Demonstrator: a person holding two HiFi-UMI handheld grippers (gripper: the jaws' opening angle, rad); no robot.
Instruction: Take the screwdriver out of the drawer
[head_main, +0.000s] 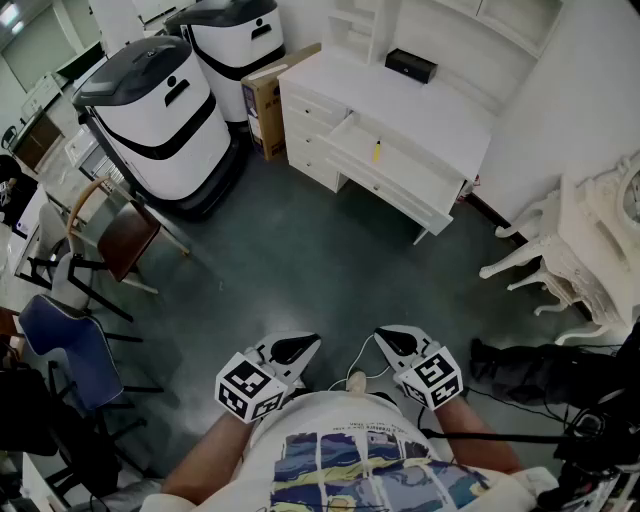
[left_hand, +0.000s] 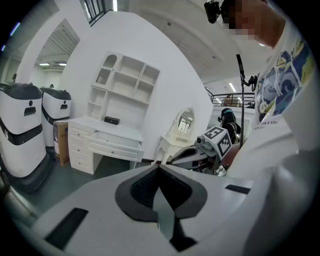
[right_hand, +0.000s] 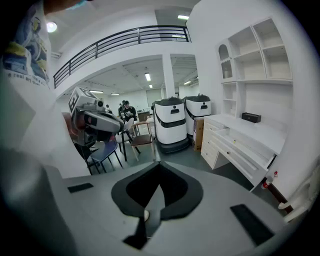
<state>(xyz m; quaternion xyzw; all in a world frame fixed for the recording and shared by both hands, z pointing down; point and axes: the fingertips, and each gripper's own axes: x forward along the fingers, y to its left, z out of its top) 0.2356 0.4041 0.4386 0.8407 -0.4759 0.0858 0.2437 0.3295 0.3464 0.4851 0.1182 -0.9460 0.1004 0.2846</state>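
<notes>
Lying in drawer (head_main: 395, 190), screwdriver (head_main: 377, 151) well apart from left gripper (head_main: 308, 342), right gripper (head_main: 386, 336) (jaws together, empty).

The drawer (head_main: 410, 166), white and shallow, stood pulled open. The screwdriver (head_main: 377, 150), small and yellow, lay inside toward its left part.

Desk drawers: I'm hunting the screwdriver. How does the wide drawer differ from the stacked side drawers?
The wide drawer stands pulled open; the side drawers are shut. The wide drawer shows a small yellow item inside; the side drawers show only fronts. Both are white.
</notes>
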